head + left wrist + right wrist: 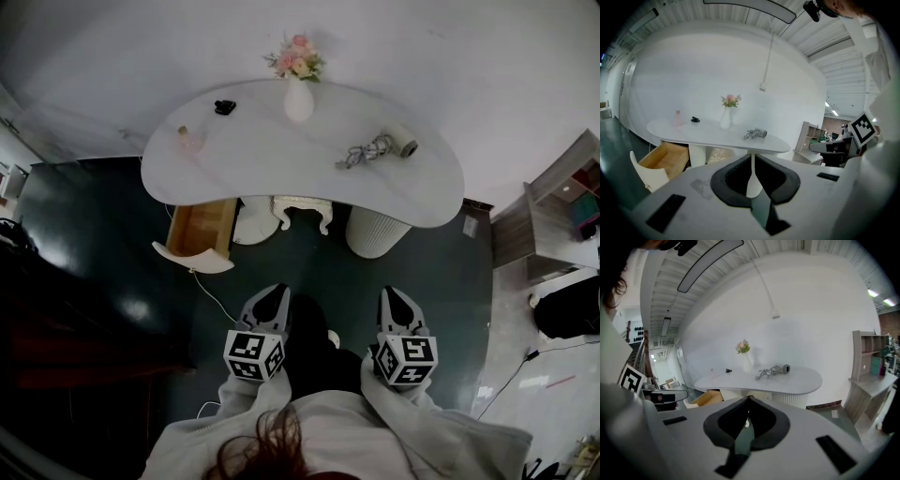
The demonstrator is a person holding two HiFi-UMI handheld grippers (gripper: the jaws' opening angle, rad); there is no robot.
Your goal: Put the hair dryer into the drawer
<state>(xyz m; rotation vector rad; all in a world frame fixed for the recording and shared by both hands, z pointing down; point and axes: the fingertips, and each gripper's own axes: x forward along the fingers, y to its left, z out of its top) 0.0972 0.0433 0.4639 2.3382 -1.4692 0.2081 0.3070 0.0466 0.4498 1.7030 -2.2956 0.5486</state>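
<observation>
At the left front edge of the white kidney-shaped desk (253,159), the pale wooden drawer with a white front (201,230) stands pulled open and looks empty. The left gripper (271,292) hangs well short of the desk, its jaws pressed together on nothing. The grey hair dryer with its bundled cord (382,147) lies near the desk's right end, untouched. The right gripper (395,293) is likewise clenched and empty, well apart from the dryer. The step in hand appears to be the approach. Next, a gripper must reach the desk, part its jaws and take the dryer's body.
</observation>
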